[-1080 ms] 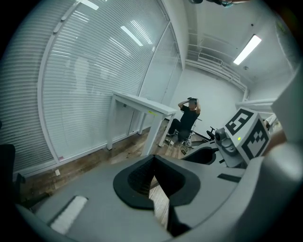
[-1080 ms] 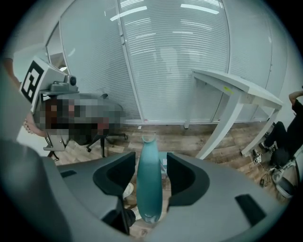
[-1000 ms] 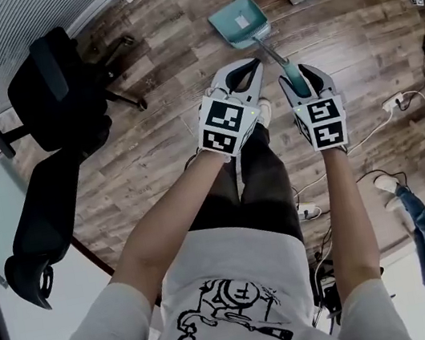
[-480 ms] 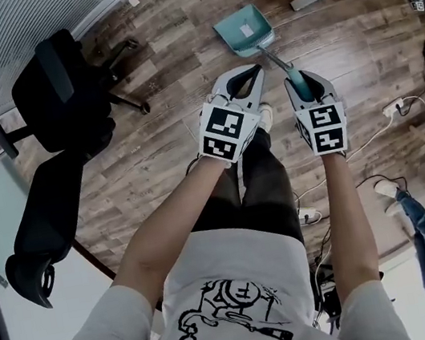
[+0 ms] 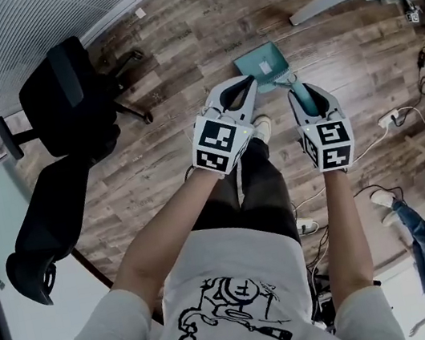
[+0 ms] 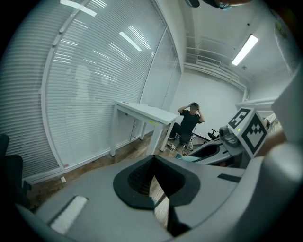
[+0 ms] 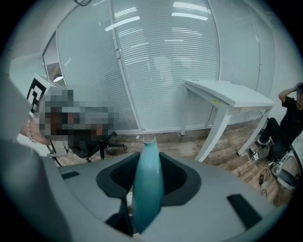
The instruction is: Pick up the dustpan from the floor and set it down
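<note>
- Two tongs are in use. The right tongs (image 5: 307,94) grip the dustpan (image 5: 263,66) by its handle (image 7: 147,179). Their jaws have just been closing, and the pads now press on the teal handle, held apart by its width. The left tongs (image 5: 236,92) have their jaws together at the tips and hold nothing.
- Position: the pan hangs at the handle's far end over the wooden floor (image 5: 172,34), just ahead of the person's shoe (image 5: 260,126). Whether its front lip is clear of the floor cannot be told.
- Risk, rotation: the grip is at one place on a smooth, tapered handle, and the pan's weight lies well away from the pads. The handle may pivot between the jaws, so the pan swings down or sideways.
- Risk, slip: under a quick lift or a jolt, the taper could let the handle slide through the pads and the pan would drop.
- Risk, collision: a swinging pan could strike the shoe, the left tongs just beside it, or the office chair (image 5: 61,94) toward the floor's left side.
- Risk, set-down: cables (image 5: 396,104) lie on the floor toward its right edge. A pan lowered there would rest tilted or snag.
- Risk, landing: a pan lowered lip-first may tip over. Level it before release.
</note>
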The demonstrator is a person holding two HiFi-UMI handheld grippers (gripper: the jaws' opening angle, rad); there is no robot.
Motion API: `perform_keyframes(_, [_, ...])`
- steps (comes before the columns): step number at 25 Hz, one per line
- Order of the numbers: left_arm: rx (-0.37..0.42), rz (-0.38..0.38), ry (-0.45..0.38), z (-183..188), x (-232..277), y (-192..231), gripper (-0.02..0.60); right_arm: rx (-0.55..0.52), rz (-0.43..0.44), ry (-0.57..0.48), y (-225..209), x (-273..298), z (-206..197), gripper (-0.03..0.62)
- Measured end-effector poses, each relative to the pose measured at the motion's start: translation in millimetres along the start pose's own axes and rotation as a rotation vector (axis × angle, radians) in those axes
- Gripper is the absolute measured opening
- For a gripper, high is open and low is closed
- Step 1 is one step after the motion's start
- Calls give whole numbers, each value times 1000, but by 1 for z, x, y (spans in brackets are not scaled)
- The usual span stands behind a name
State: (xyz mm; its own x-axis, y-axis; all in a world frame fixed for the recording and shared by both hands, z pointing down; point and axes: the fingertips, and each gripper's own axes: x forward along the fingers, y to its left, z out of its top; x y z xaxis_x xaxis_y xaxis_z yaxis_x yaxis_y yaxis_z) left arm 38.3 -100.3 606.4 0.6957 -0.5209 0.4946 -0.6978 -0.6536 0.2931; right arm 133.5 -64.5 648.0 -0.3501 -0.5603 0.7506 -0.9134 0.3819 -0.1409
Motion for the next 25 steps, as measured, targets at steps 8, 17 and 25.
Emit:
perform_keyframes(8, [41,-11,-62,51,-38,-24,-5,-9,3,-36,14,-66,33,118])
perform_keyframes(17, [74,-34,-141,118,-85,-53,-6,-20,-7,-170,26,-152,102,118])
perform_keyframes(25, [101,-9,-227,183,-123,-65,-5,-51,-7,-290,39,-211,173,118])
